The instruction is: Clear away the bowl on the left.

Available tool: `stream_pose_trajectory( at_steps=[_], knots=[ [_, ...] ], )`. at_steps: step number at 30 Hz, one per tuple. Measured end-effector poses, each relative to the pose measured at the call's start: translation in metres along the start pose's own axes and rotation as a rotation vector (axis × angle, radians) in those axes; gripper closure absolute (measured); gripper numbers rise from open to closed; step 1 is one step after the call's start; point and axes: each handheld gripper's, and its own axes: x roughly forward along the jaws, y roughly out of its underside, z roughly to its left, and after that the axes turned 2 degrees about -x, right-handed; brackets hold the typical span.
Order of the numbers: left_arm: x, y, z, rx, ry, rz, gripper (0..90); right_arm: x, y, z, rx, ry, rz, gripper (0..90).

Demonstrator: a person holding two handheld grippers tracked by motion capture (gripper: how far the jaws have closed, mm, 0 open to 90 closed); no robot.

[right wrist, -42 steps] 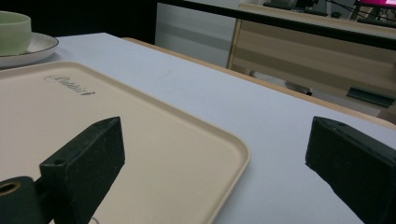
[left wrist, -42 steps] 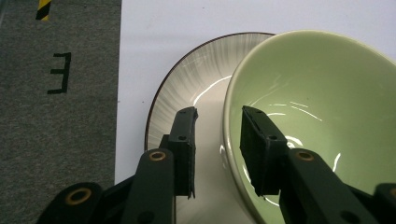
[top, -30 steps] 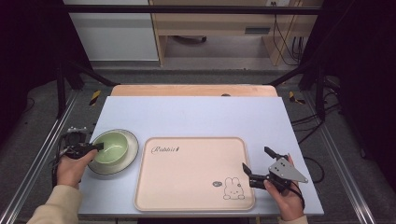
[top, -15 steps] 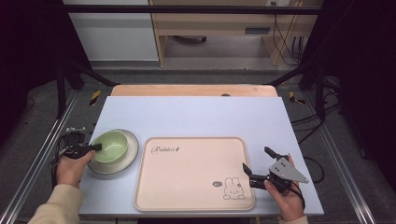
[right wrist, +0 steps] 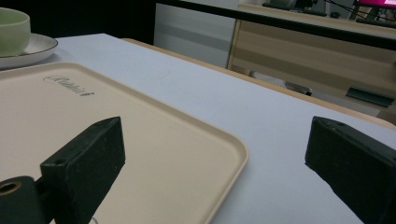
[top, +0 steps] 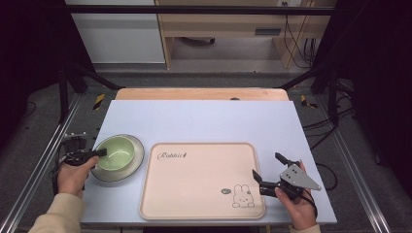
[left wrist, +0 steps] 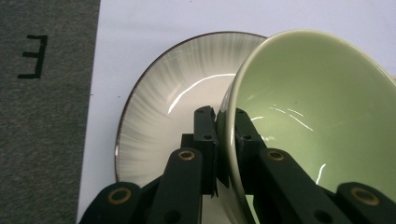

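Green and shiny, the little bowl [left wrist: 313,116] sits on a pale plate [left wrist: 163,98] with a thin dark rim, near the left edge of the white table [top: 204,121]. My left gripper [left wrist: 219,121] is pinching the bowl's rim: one jaw is inside the bowl and the other is outside, over the plate, with the bowl's wall squeezed between them. From the high view I see the left gripper [top: 97,154] come in from the bowl's left side, with my left hand [top: 73,174] holding it. Just to the right of the plate lies a tan tray [top: 204,179] with a rabbit picture. My right gripper [top: 269,172] is at the tray's right edge, far from the bowl. Its jaws are spread wide and hold nothing, one over the tray and one over the table.
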Motion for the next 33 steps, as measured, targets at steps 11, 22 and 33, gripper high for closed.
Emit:
stream_pose_trajectory(
  at_steps=[11,22,33],
  knots=[
    [-0.008,-0.004,-0.024,0.03,0.057,-0.044,83.3,0.0,0.0,0.001,0.001,-0.001,-0.002,5.0],
    [-0.012,-0.011,-0.037,0.046,0.083,-0.062,83.2,0.0,0.0,0.0,-0.001,-0.002,-0.002,5.0],
    [-0.011,-0.012,-0.044,0.049,0.082,-0.073,83.2,0.0,0.0,0.0,-0.001,-0.002,-0.001,5.0]
  ],
)
